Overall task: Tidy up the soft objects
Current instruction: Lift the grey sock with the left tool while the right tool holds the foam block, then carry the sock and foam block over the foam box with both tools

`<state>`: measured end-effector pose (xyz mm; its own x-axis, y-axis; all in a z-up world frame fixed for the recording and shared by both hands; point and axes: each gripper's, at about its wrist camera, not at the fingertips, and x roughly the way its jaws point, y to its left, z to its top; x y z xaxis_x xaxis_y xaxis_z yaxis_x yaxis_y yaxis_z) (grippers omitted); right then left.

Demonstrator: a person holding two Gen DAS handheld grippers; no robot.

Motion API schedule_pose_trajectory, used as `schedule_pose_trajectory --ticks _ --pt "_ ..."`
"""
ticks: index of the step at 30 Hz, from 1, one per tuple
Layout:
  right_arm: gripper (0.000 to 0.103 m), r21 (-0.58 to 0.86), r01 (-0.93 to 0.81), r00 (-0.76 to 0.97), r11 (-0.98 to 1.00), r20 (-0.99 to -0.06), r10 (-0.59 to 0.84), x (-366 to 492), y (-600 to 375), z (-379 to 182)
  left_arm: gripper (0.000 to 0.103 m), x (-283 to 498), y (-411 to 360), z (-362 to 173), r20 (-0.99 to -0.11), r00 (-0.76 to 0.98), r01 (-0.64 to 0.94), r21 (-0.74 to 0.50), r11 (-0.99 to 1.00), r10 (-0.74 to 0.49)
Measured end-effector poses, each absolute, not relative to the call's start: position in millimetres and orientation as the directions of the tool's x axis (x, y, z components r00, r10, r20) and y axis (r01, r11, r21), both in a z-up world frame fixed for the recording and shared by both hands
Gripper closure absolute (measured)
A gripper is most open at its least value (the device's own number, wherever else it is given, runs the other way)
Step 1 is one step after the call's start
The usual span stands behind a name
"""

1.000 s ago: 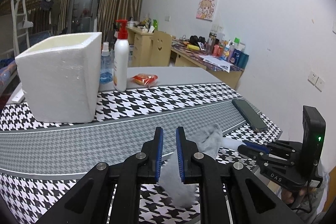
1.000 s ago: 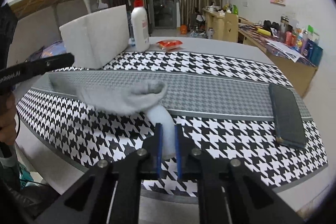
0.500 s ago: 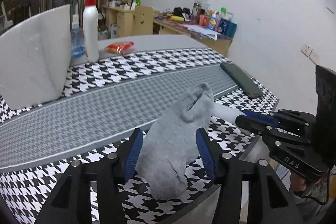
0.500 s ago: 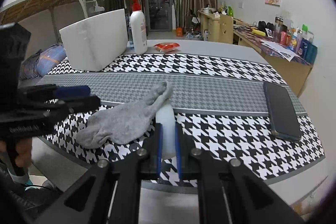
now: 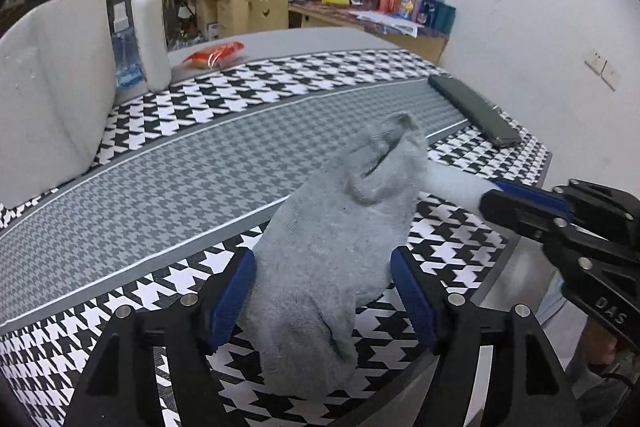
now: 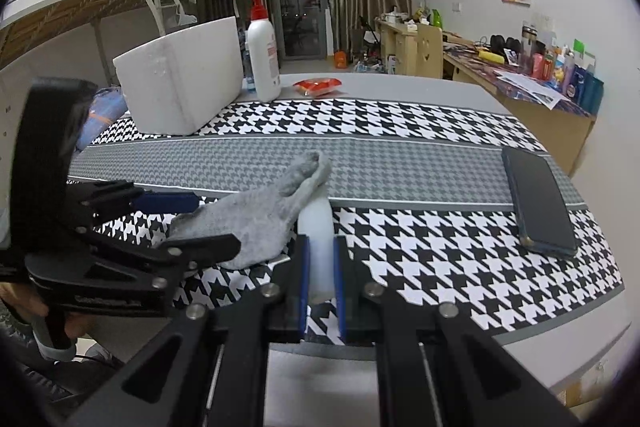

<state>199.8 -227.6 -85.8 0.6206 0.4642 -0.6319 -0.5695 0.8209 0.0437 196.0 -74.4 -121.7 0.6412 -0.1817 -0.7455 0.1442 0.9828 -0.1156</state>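
My left gripper has let the grey sock drop, jaws opening around it; right gripper keeps pinching the white sock beside it

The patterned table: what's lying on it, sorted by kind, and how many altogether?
Socks: 2, a grey sock and a white sock
Bottles: 2, a white pump bottle and a clear bottle
Foam box: 1
Phone: 1
Red snack packet: 1
Total: 7
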Motion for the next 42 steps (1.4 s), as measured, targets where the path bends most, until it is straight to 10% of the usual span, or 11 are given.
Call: schedule_pose_trajectory --ticks 4,9,42 --pt "0.089 0.056 -0.561 0.620 0.826 -0.633 0.464 200.2 -230.3 -87.8 0.038 196.9 -79.7 -124.7 -0.750 0.646 0.145 -0.064 0.987 -0.144" --pt "0.089 0.073 -0.550 0.619 0.832 -0.634 0.464 199.7 -232.9 -90.7 0.097 200.8 -85.9 -124.5 -0.742 0.654 0.173 -0.044 0.984 -0.148" --pt "0.089 0.090 -0.561 0.663 0.823 -0.546 0.512 188.2 -216.8 -56.1 0.097 152.1 -14.3 -46.3 -0.558 0.819 0.076 -0.123 0.989 -0.132"
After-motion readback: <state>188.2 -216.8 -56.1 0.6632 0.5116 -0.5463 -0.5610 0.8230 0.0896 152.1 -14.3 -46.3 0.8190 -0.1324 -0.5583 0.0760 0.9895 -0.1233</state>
